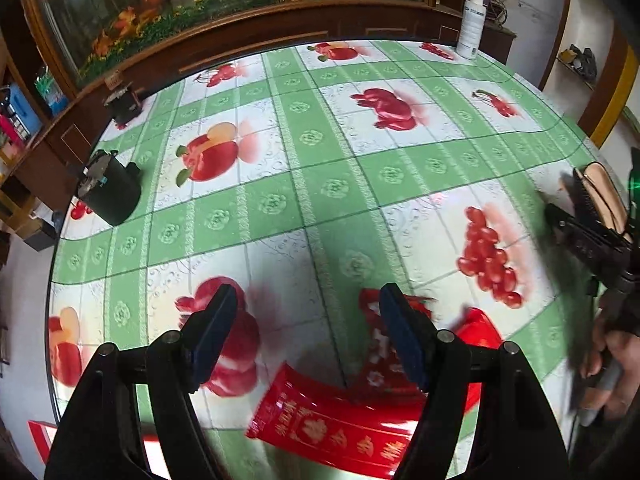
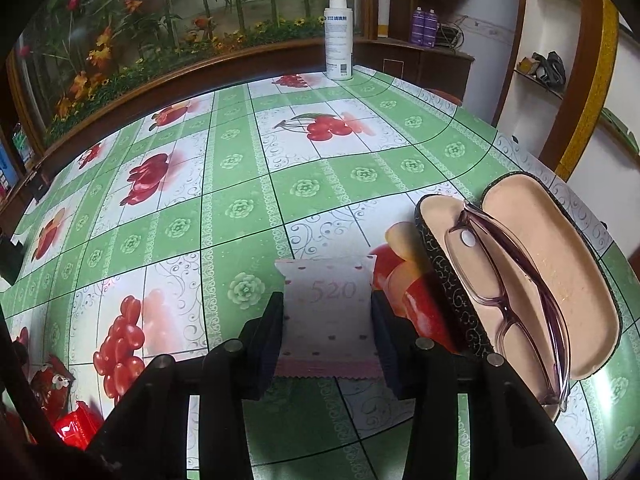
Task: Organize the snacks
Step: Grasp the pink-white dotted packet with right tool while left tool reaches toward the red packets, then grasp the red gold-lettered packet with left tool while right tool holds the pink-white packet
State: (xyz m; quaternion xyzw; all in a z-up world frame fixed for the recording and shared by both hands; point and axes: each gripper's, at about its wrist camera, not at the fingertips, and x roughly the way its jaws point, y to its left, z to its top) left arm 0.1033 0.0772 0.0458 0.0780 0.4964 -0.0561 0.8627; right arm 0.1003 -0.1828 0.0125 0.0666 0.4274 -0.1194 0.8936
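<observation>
My left gripper [image 1: 308, 324] is open and empty, hovering over red snack packets: a long red one with gold characters [image 1: 340, 432] below the fingers and a smaller red one [image 1: 380, 344] by the right finger. My right gripper [image 2: 326, 316] is shut on a white packet marked "520" with small pink dots [image 2: 330, 300], held just above the table. More red packets [image 2: 72, 424] show at the lower left of the right wrist view. The right gripper also shows at the right edge of the left wrist view [image 1: 588, 228].
The table carries a green and white fruit-print cloth [image 1: 320, 184]. An open glasses case [image 2: 560, 280] with purple glasses [image 2: 516, 292] lies right of my right gripper. A white spray bottle [image 2: 338, 36] stands at the far edge. A black cylinder [image 1: 110, 190] lies at the left.
</observation>
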